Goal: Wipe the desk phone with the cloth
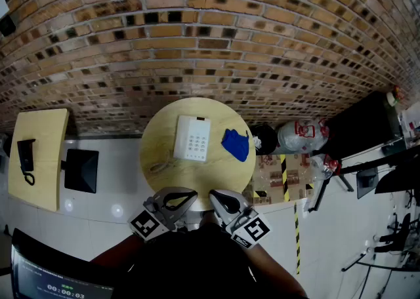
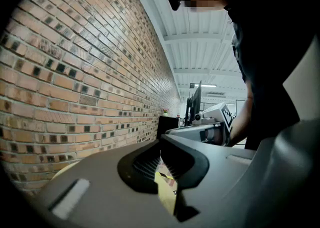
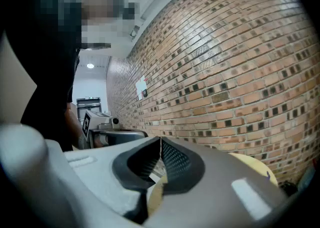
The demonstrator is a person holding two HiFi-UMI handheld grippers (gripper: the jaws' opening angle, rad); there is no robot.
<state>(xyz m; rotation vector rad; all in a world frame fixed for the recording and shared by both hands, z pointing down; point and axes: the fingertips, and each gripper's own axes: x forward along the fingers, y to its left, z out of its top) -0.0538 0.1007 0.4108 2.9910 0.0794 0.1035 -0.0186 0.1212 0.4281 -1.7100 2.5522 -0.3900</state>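
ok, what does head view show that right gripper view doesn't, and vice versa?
Head view only: the white push-button desk phone and the crumpled blue cloth in full, lying apart. Right gripper view only: the right gripper close up, jaws shut on nothing. Both: the round pale wooden table, the brick wall, the left gripper.

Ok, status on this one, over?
Left gripper shut, empty. Right gripper shut, empty. Cloth beside desk phone on round table, untouched. Nothing blocking.
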